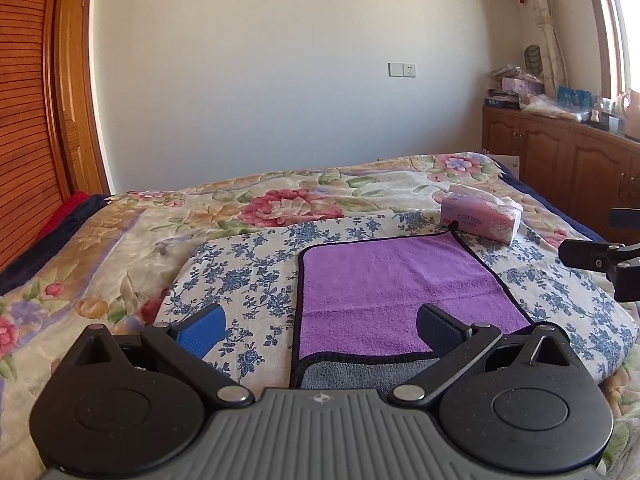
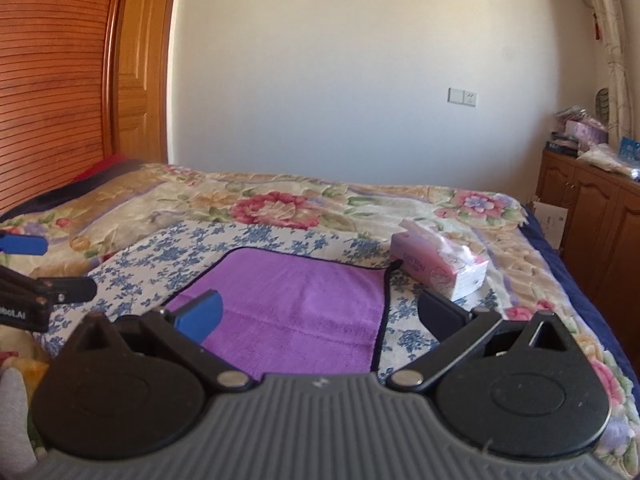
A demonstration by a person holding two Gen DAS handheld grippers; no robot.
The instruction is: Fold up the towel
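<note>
A purple towel (image 1: 396,280) with a dark border lies flat on a blue-flowered cloth (image 1: 248,264) on the bed; its near edge is turned up, showing a grey underside (image 1: 360,376). My left gripper (image 1: 320,328) is open, hovering over the towel's near left edge with nothing between its fingers. In the right wrist view the same towel (image 2: 296,308) lies ahead, and my right gripper (image 2: 320,320) is open over its near right edge, holding nothing. The right gripper's black fingers (image 1: 592,258) show at the right border of the left wrist view; the left gripper's fingers (image 2: 24,245) show at the left border of the right wrist view.
A pink tissue pack (image 1: 480,220) sits just beyond the towel's far right corner, seen also as the tissue pack (image 2: 438,266) in the right wrist view. The flowered bedspread (image 1: 280,196) extends to a wooden headboard (image 1: 24,120) at left. Wooden cabinets (image 1: 560,152) with clutter stand at right.
</note>
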